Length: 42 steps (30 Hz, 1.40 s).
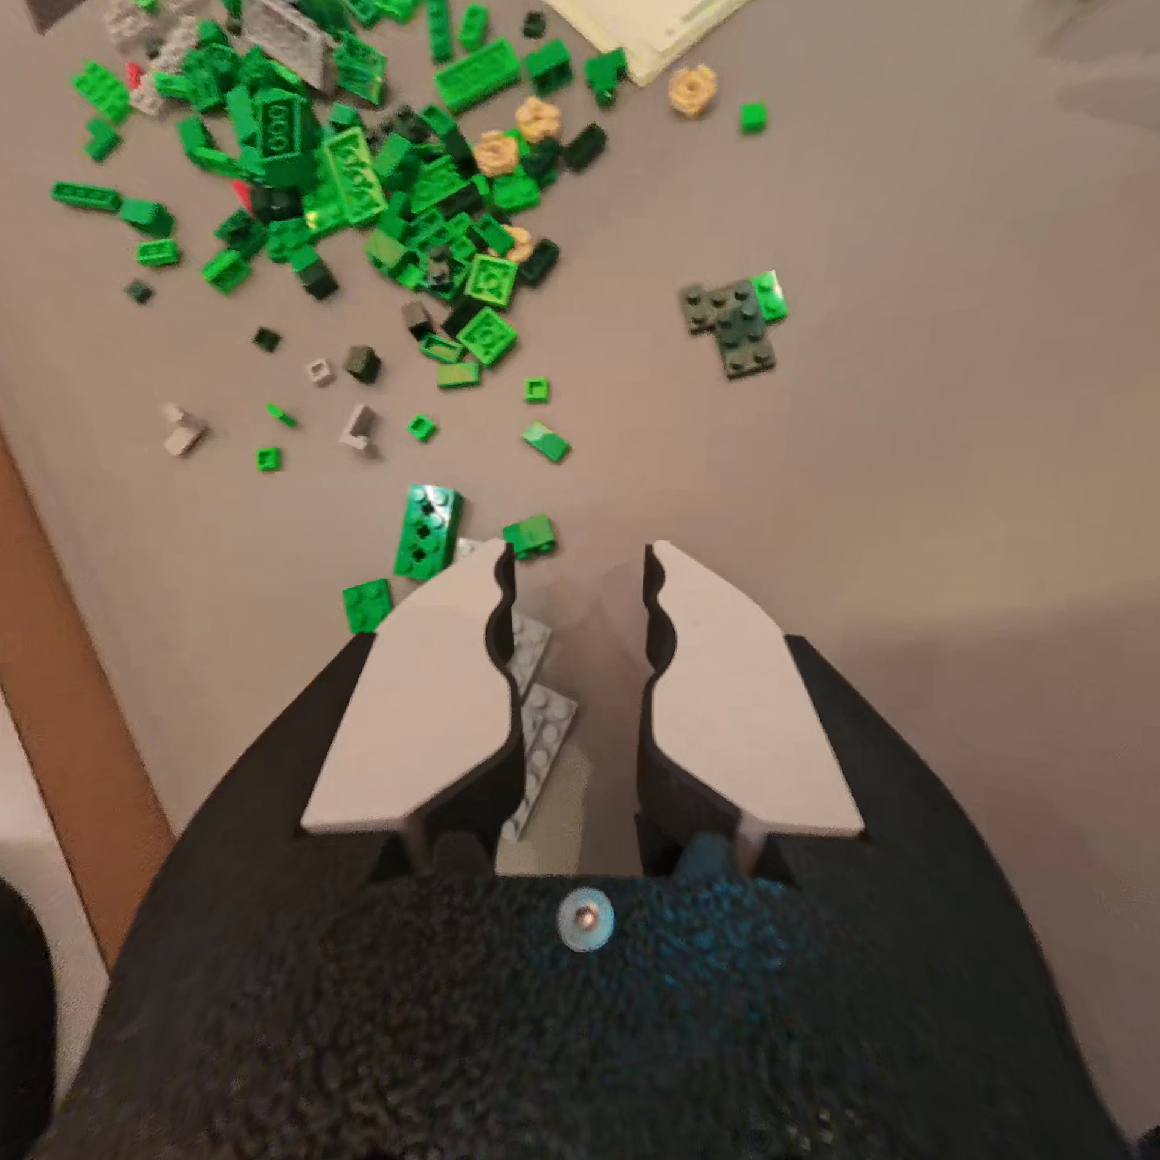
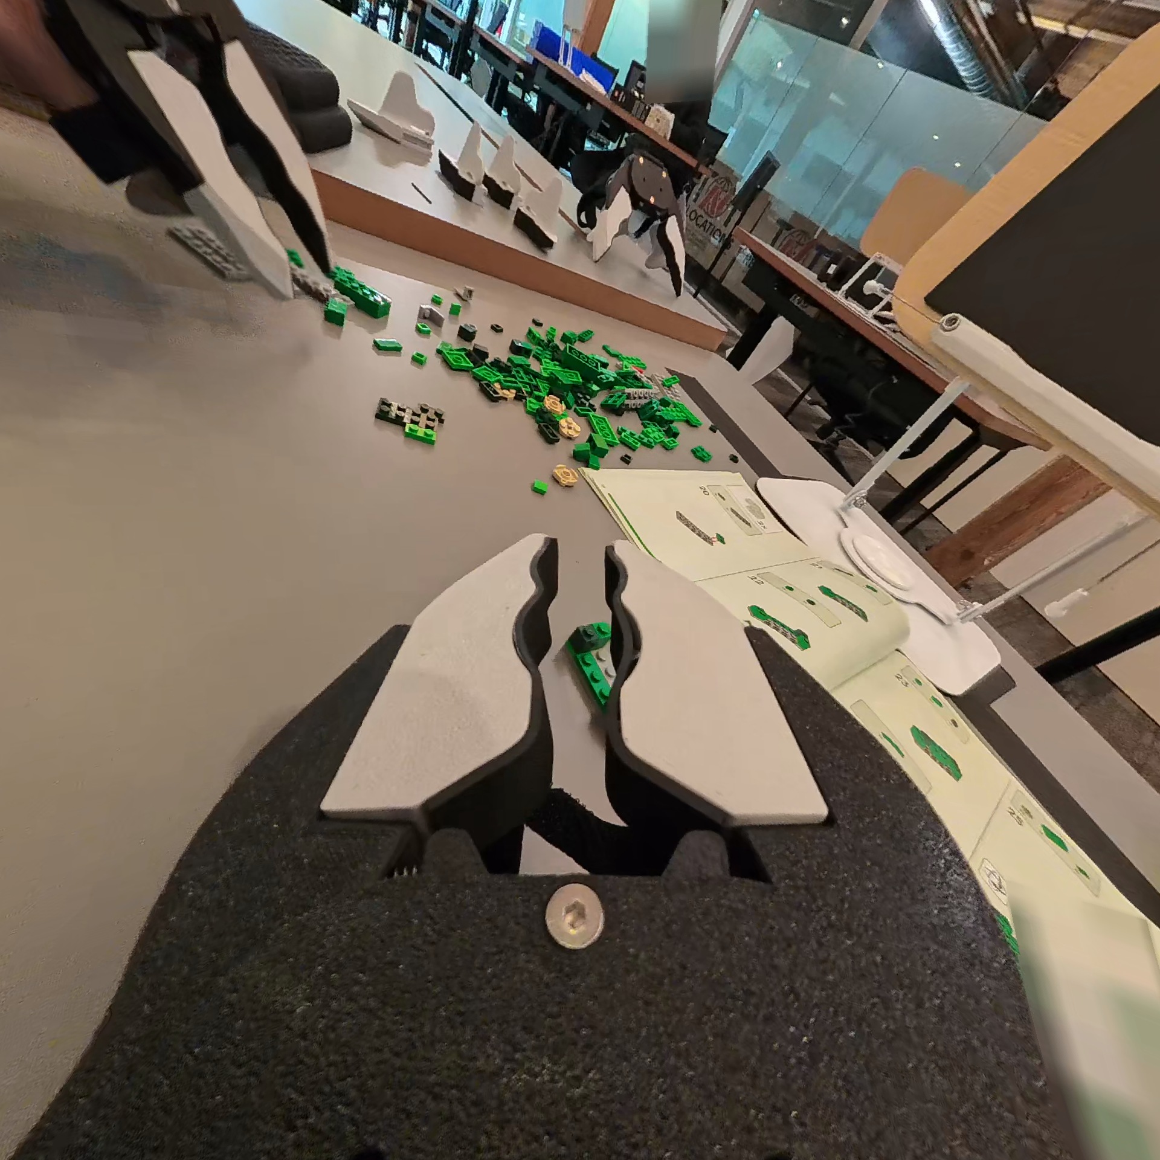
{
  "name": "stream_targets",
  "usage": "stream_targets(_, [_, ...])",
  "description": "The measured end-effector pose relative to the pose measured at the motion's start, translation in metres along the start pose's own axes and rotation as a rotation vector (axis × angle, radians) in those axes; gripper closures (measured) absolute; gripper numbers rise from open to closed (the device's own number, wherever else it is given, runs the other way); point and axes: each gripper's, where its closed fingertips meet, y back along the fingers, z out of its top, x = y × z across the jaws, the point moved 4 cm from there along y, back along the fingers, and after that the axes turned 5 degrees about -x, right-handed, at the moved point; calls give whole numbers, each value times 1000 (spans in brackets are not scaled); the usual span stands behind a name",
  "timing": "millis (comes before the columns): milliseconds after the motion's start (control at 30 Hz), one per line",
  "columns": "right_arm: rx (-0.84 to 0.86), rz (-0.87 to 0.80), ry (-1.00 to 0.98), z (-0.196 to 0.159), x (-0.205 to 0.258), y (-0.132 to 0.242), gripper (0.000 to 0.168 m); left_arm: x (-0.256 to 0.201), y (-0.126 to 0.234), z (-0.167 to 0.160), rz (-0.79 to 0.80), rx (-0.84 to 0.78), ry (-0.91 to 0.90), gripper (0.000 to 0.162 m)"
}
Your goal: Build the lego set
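Observation:
My left gripper (image 1: 579,555) is open and empty, low over the grey table. Light grey plates (image 1: 541,722) lie under its left finger, and a green brick (image 1: 427,530) lies just beyond that fingertip. In the right wrist view the left gripper (image 2: 301,270) stands over the grey plates (image 2: 207,251). My right gripper (image 2: 580,549) has a narrow gap between its fingers. A small green plate with a dark green piece on it (image 2: 590,659) lies in that gap, touching neither pad that I can see. A dark green plate assembly (image 1: 734,320) (image 2: 411,417) sits alone.
A pile of loose green, grey and tan bricks (image 1: 351,176) (image 2: 565,389) covers the table's far part. An open instruction booklet (image 2: 722,540) lies at the right beside a white stand base (image 2: 879,565). A raised tabletop with spare fingers (image 2: 502,251) lies behind. A brown table edge (image 1: 63,628) runs at the left.

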Motion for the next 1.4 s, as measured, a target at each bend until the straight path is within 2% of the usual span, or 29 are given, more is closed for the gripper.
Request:
stream_targets(167, [-6,-3,5,1,-1,1,156,9,-14,-7,43,127,28,130])
stream_targets(300, [-1,-7,7,0,-3,2,155,9,-20,-1,104,161,1,138])
stream_targets(400, [-1,-3,-4,1,-4,2,155,7,-24,3,92,164,-24,146])
stream_targets(467, [-13,4,-16,3,-4,3,155,-2,-25,15,59,82,-73,146])
stream_targets(533, [-40,52,-72,7,-2,4,155,-23,-21,40,-8,-98,-154,146])
stream_targets(633, [-29,142,-224,11,1,3,152,-65,-12,77,-90,-356,-345,146])
stream_targets(733, [-60,297,-445,20,11,2,146,-108,-13,100,-143,-491,-574,146])
stream_targets(800, [-89,421,-659,26,14,2,141,-132,-18,108,-163,-522,-697,146])
stream_targets(867, [-55,479,-781,22,15,1,140,-151,-23,112,-168,-533,-787,146])
stream_targets(1000, [53,475,-807,8,18,-2,149,-170,-32,119,-165,-542,-873,146])
stream_targets(1100, [54,528,-887,9,21,-1,147,-174,-37,123,-148,-523,-907,146])
stream_targets(1200, [54,511,-907,7,19,-2,144,-178,-40,125,-149,-508,-935,146])
stream_targets(1333, [47,517,-931,6,17,-1,159,-183,-41,128,-174,-519,-923,146])
stream_targets(1400, [34,531,-933,7,14,1,160,-185,-40,130,-217,-544,-851,146])
